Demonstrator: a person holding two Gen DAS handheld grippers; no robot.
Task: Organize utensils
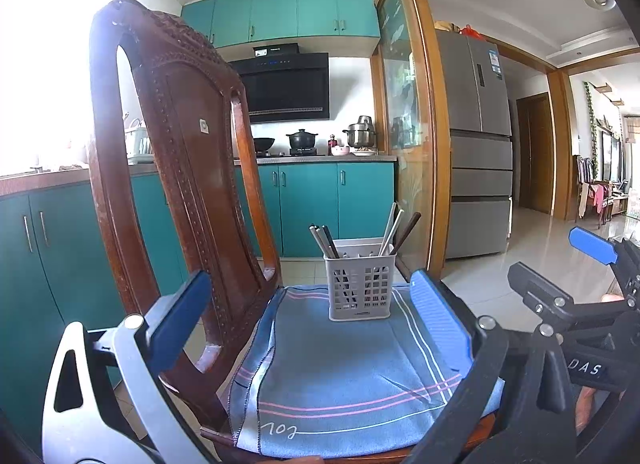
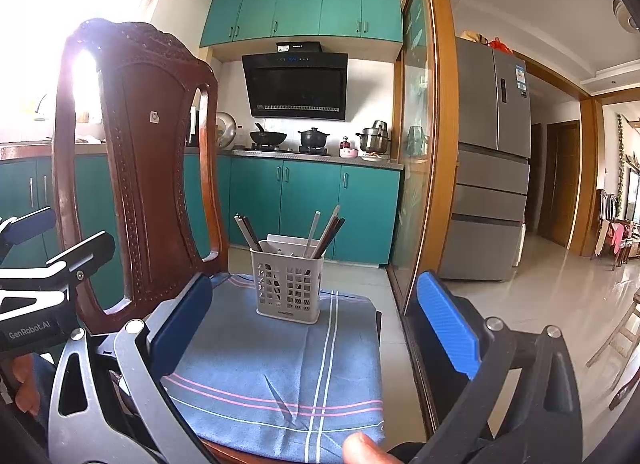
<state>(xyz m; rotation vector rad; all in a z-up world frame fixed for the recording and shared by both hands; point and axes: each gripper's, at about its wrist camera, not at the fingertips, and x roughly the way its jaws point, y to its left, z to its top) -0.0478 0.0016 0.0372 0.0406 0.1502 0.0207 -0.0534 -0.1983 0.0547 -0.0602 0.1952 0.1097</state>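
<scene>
Left claw (image 1: 308, 324) spread wide, empty; right claw (image 2: 316, 320) also spread wide, empty, both low over the blue striped cloth (image 1: 340, 376) on a carved dark wooden chair (image 1: 168, 151). Ahead, mid-cloth, clear of both claws: white perforated plastic utensil caddy (image 2: 288, 288), upright, chopsticks (image 2: 326, 232) leaning inside it. Teal kitchen cabinets (image 2: 308, 207) beyond.
</scene>
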